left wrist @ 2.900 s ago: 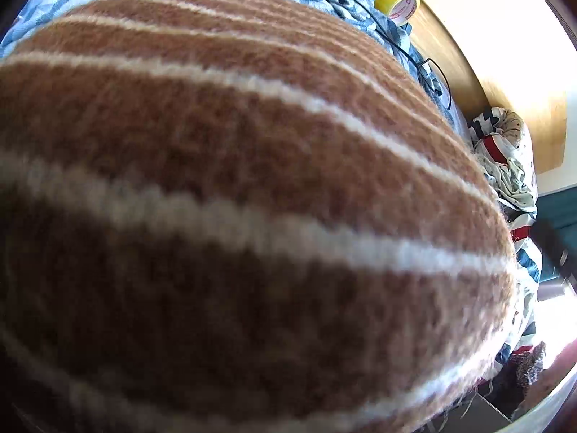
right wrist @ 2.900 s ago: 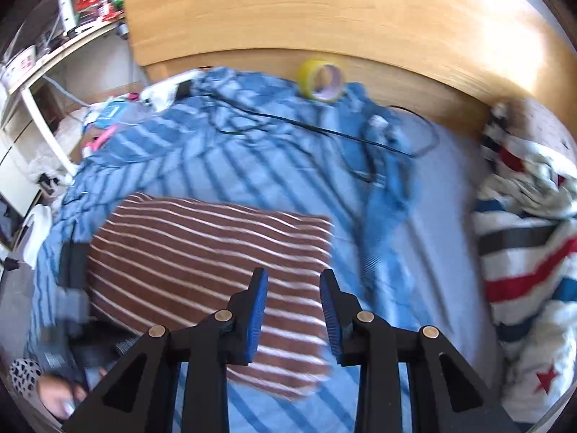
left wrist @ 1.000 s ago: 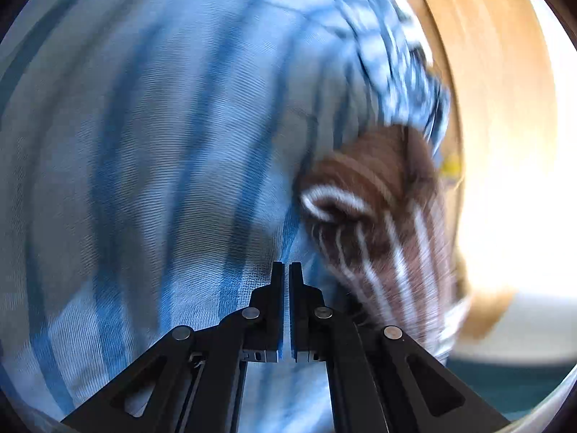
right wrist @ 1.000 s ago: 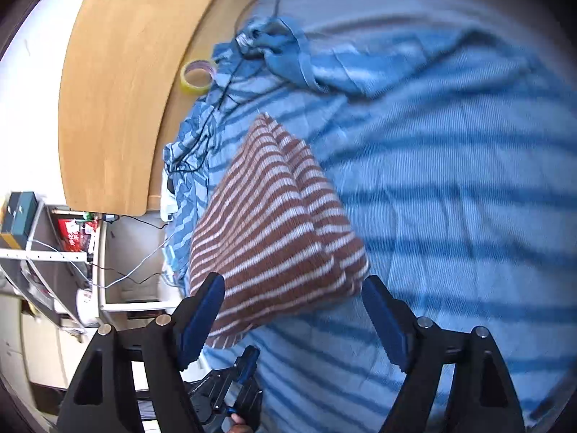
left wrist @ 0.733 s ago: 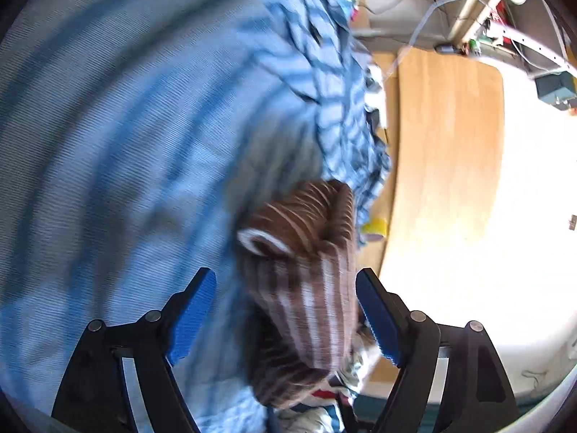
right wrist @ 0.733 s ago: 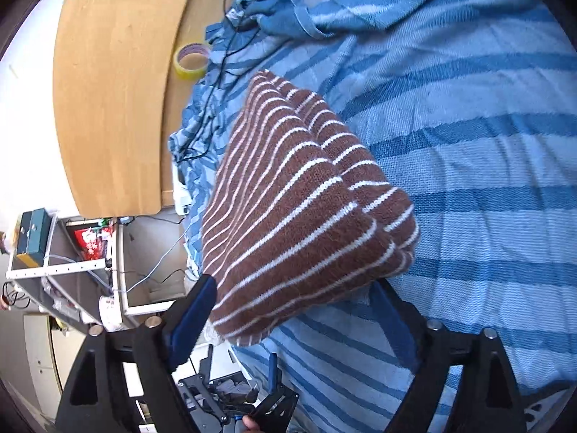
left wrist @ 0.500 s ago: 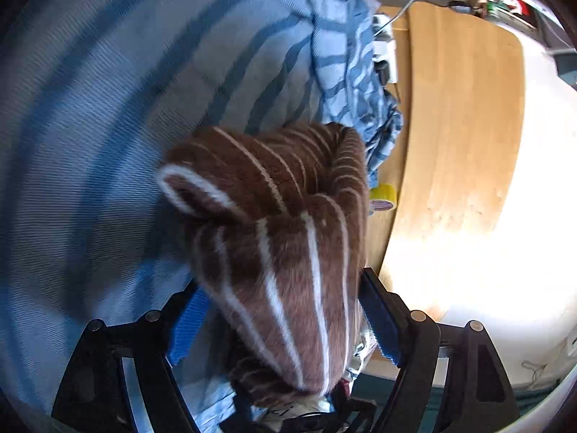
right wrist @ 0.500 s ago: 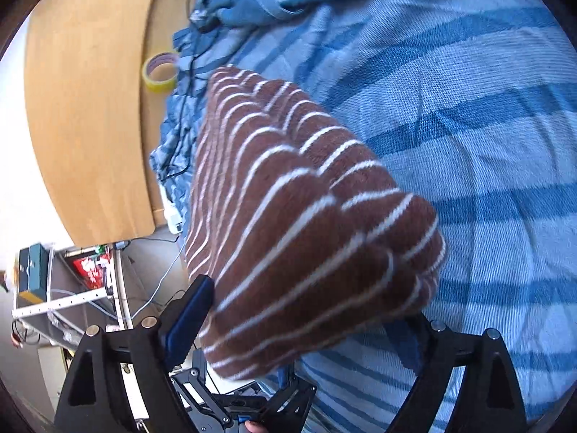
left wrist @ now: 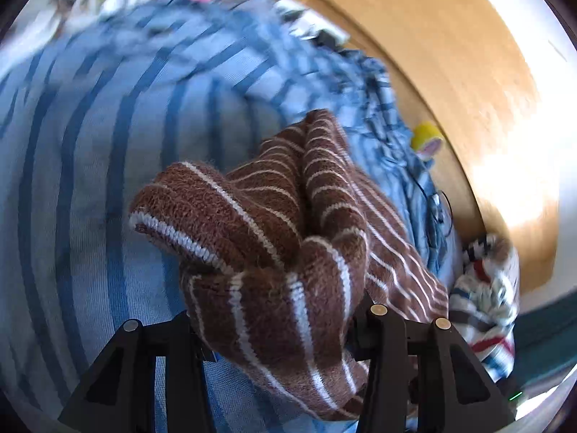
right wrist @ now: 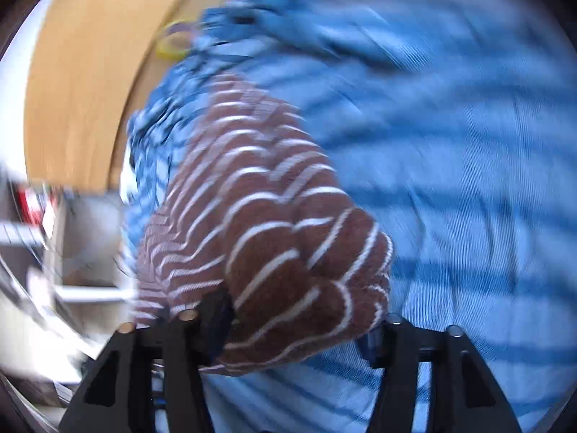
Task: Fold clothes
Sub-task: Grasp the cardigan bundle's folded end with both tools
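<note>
A folded brown sweater with thin white stripes (left wrist: 274, 252) sits bunched on a blue-striped bedspread (left wrist: 90, 180), caught at opposite ends by two hand-held grippers. In the left wrist view, the left gripper (left wrist: 277, 328) has a thick roll of the knit filling the space between its black fingers (left wrist: 375, 328); its jaws are closing, and the wool bulges up and over them so that the pads themselves are hidden. Whether they already press the fabric cannot be told for certain, though the bundle sits wedged tight between them.

The right wrist view, smeared by motion, shows the right gripper (right wrist: 295, 324) at the sweater's (right wrist: 281, 245) other end. Its jaws are also closing around the rounded fold, which reaches from one finger (right wrist: 216, 317) to the other and spills forward over both.

Beyond the sweater, toward the wooden headboard (left wrist: 450, 72), the bedspread (right wrist: 468, 180) lies rumpled into ridges. A yellow roll of tape (left wrist: 427, 140) rests just beside the headboard's (right wrist: 83, 72) base, past the sweater's far end, and appears in the right wrist view as a blurred ring (right wrist: 175, 41). A black cable (left wrist: 438, 209) trails over the bedding between the sweater and the headboard. A crumpled cloth in white, red and navy (left wrist: 483, 288) lies heaped near the sweater's side, at the bed's edge.
</note>
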